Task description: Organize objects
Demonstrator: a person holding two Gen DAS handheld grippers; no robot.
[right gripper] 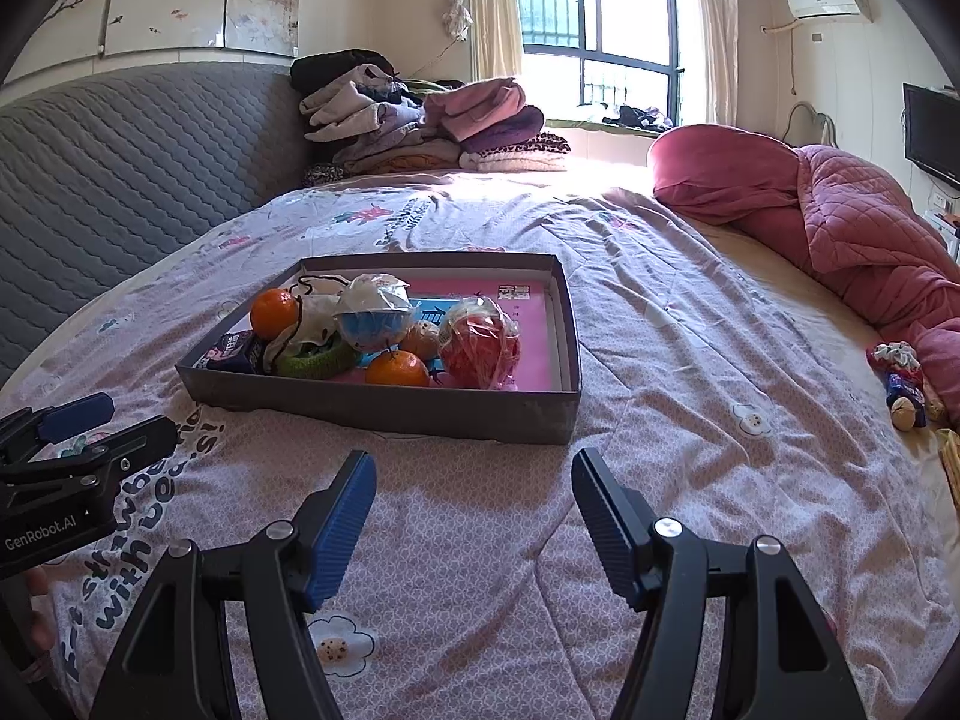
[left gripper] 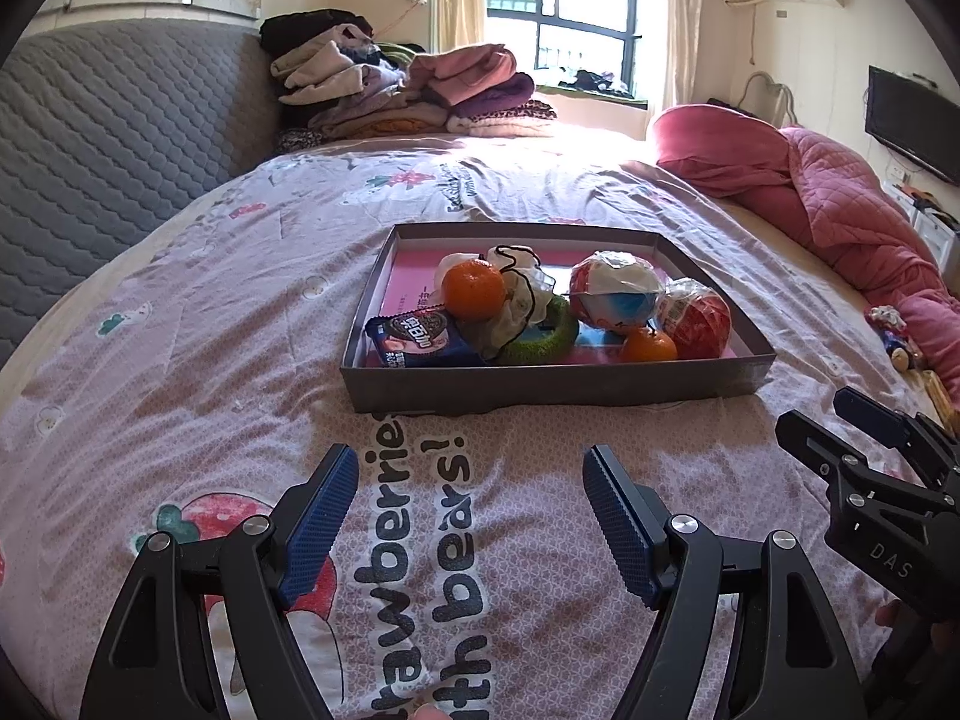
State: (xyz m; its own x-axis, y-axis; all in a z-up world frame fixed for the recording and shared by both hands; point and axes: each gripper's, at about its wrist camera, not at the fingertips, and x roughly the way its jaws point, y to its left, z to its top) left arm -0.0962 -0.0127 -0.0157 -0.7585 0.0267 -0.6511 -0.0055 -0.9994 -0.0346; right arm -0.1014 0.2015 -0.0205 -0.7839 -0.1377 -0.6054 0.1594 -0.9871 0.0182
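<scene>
Hovering short of the shallow grey cardboard tray, both the left gripper and right gripper stand spread and empty; approach its contents from above, one item at a time.

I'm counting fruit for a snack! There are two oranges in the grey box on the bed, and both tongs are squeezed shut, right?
Not quite. The two oranges are in the grey box, but the left tongs and right tongs stand wide open and empty, as each wrist view shows.

bed, patterned quilt | on it: grey box, pink duvet, folded clothes
</scene>
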